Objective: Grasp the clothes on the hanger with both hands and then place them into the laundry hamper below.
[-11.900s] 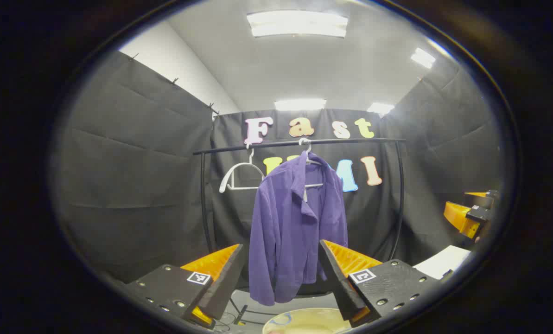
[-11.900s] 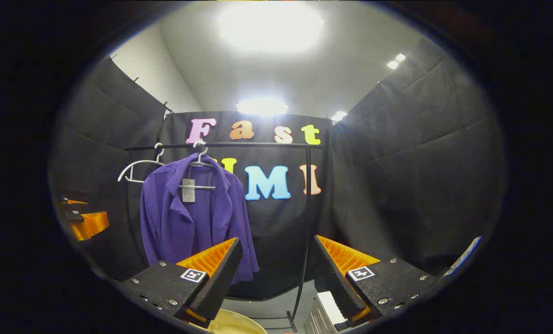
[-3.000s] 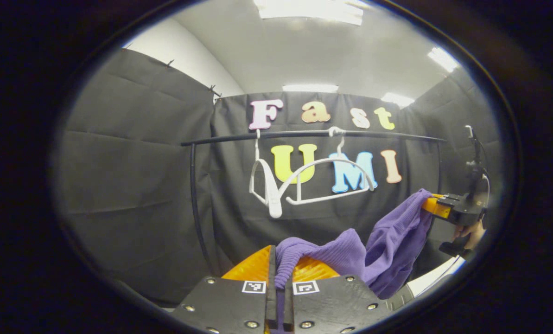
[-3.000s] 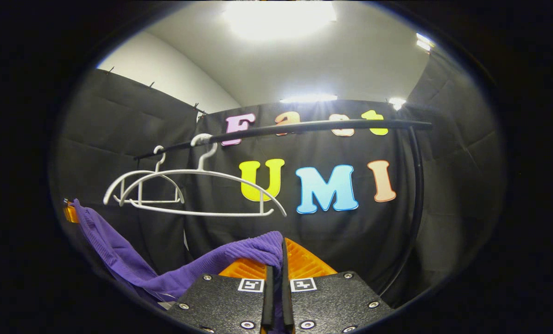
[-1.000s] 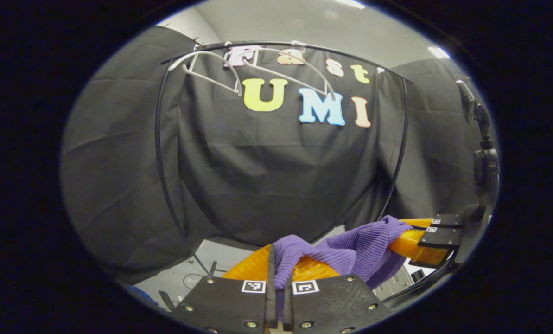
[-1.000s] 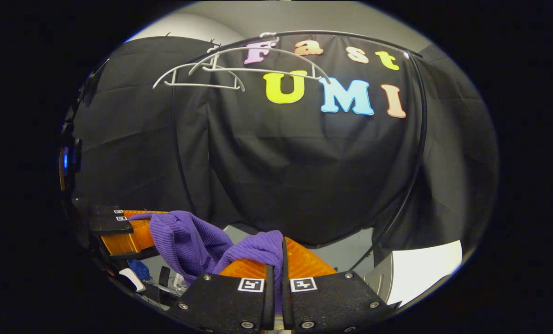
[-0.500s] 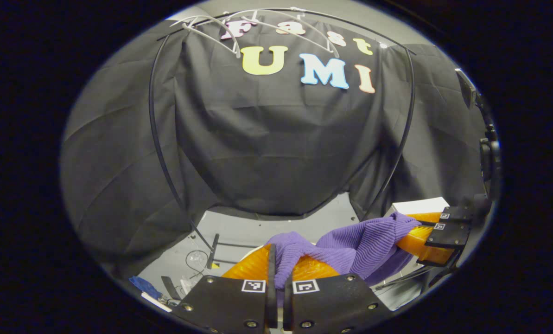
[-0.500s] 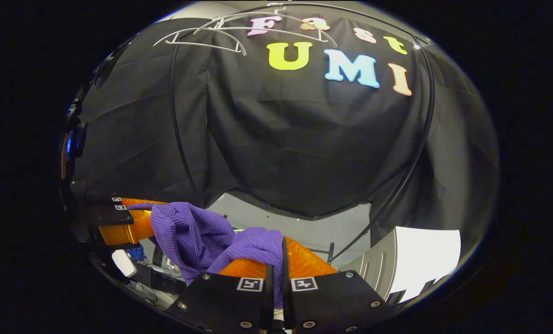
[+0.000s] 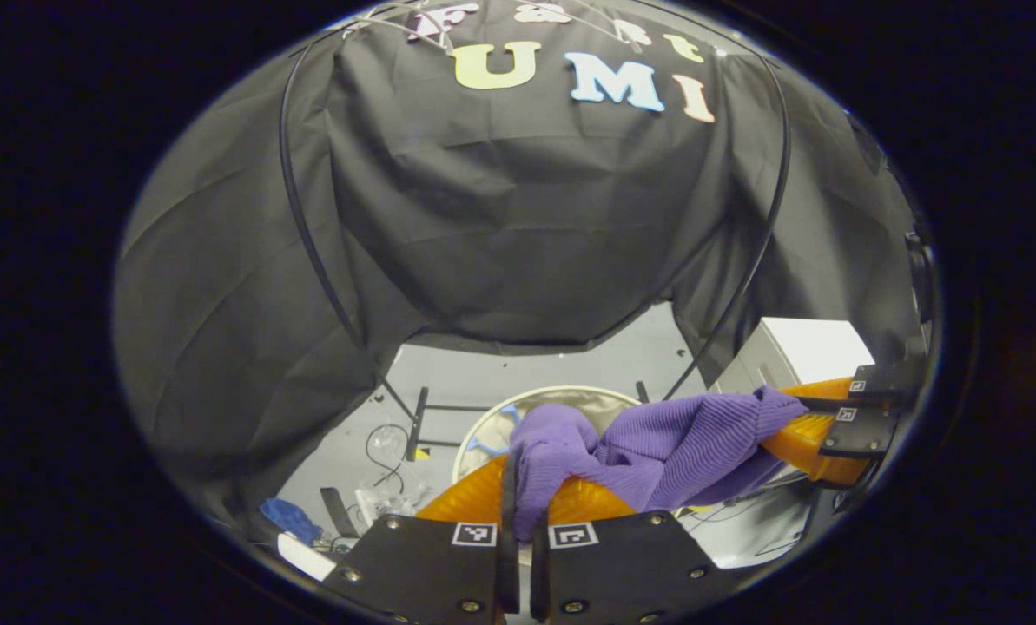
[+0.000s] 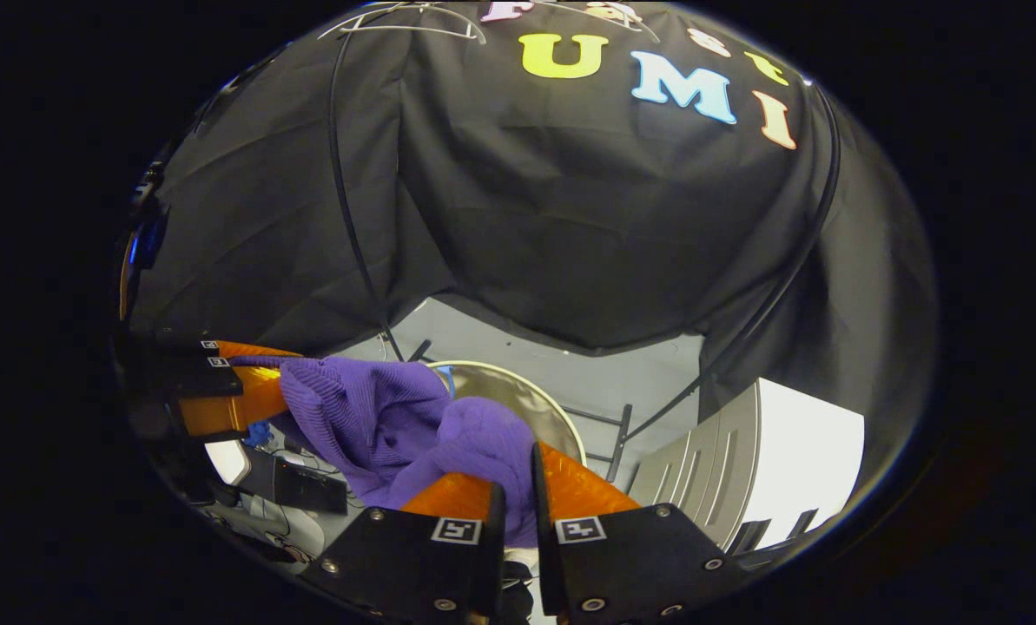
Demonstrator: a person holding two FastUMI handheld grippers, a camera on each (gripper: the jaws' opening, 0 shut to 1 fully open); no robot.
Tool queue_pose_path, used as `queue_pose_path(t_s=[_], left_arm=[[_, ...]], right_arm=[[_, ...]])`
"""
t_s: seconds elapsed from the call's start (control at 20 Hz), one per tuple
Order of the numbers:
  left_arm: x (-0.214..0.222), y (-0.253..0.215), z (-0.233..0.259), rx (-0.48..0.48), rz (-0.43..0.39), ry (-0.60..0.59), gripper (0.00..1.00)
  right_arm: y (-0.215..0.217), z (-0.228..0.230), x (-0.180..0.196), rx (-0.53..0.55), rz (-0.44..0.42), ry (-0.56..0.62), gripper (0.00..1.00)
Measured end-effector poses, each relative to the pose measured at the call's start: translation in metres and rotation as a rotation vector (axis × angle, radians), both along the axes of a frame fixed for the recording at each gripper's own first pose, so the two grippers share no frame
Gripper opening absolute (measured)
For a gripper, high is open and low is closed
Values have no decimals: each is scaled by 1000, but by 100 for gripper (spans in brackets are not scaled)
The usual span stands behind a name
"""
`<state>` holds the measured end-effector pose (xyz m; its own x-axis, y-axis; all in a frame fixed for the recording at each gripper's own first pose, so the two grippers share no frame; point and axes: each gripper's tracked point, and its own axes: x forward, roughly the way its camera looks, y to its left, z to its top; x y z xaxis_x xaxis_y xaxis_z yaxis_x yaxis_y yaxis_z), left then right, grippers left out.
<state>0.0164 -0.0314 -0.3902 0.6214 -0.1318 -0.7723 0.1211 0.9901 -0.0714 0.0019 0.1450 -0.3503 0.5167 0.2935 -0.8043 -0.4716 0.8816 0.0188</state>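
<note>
Both grippers were clamped on the purple garment (image 9: 656,438), strung between left gripper (image 9: 518,486) at bottom centre and right gripper (image 10: 518,486). Hamper (image 9: 561,399) sat just behind and below the cloth, mid-lower frame, roughly equidistant from both.

The purple garment (image 9: 656,438) is ribbed knit cloth, soft and matt. The left tool (image 9: 518,499) has ridged orange plastic fingers (image 9: 470,495) (its black plates look grainy).
</note>
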Motion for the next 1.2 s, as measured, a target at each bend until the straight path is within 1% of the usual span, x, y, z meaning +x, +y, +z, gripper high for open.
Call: queue_pose_path(t_s=[0.05,0.1,0.15,0.2,0.25,0.3,0.35,0.4,0.45,0.5,0.6,0.65,0.85,0.9,0.95,1.0,1.1,1.2], left_arm=[[-8,-1,-2,-2,-2,16,11],[-11,-1,-2,-7,-5,14,8],[-13,-3,4,-6,-6,2,8],[-12,-4,9,-5,-10,-14,8],[-12,-1,16,5,-10,-31,27],[-12,3,25,14,-6,-53,45],[-9,6,34,18,3,-78,63],[-4,9,47,15,15,-111,81],[-2,10,63,9,28,-144,99],[1,11,80,-3,38,-181,94],[8,15,114,-11,46,-256,93],[12,19,134,-13,46,-305,99],[26,36,210,-5,66,-470,99],[27,40,227,-9,78,-504,99],[30,44,241,-14,90,-534,99],[33,48,255,-19,103,-563,99],[32,55,282,-34,117,-614,99],[31,61,315,-39,118,-669,93]], right_arm=[[-1,-2,-3,0,2,13,18],[1,0,-6,21,4,18,19],[4,2,-6,42,0,12,22],[6,7,-12,51,-2,-4,37],[6,15,-12,53,-3,-22,45],[4,22,-11,57,-4,-43,61],[2,31,-8,64,-8,-64,69],[1,39,-5,73,-13,-88,83],[-1,50,-2,82,-23,-113,88],[-1,61,1,97,-34,-142,92],[-3,85,5,128,-57,-197,92],[-5,101,9,145,-68,-231,92],[-15,167,23,204,-111,-409,94],[-17,184,25,217,-120,-451,94],[-19,199,27,230,-127,-488,92],[-21,214,27,242,-130,-520,93],[-27,240,30,257,-138,-574,94],[-35,265,31,269,-158,-624,94]])
